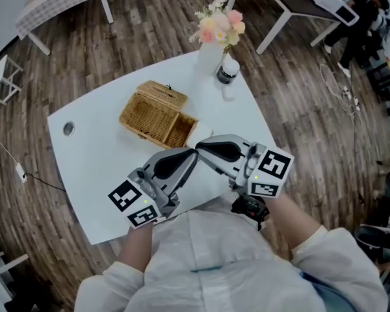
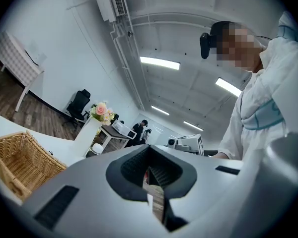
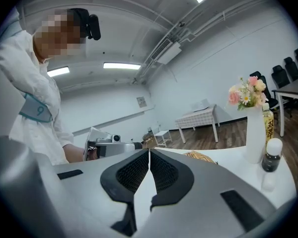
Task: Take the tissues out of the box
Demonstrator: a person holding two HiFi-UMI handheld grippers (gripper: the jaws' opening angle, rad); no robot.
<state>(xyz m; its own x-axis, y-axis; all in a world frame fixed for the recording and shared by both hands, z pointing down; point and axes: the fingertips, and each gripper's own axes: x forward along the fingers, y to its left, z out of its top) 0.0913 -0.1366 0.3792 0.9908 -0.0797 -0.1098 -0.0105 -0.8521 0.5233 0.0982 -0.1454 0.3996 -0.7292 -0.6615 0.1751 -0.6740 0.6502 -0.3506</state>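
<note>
A wicker tissue box (image 1: 157, 114) lies on the white table (image 1: 97, 168), and a white tissue (image 1: 199, 134) shows at its near right end. Both grippers hover over the table's near edge, close to the person's chest, tips almost meeting. My left gripper (image 1: 192, 155) is shut with nothing between its jaws. My right gripper (image 1: 199, 146) is shut and empty too. The left gripper view has the wicker box (image 2: 20, 162) at its lower left, beyond the closed jaws of the left gripper (image 2: 149, 175). The right gripper (image 3: 149, 157) points toward the left one, with the box (image 3: 201, 156) just behind.
A white vase of pink flowers (image 1: 211, 51) and a small dark-capped bottle (image 1: 227, 70) stand at the table's far corner. A round cable hole (image 1: 68, 129) sits near the left edge. Other tables, chairs and people are farther off on the wooden floor.
</note>
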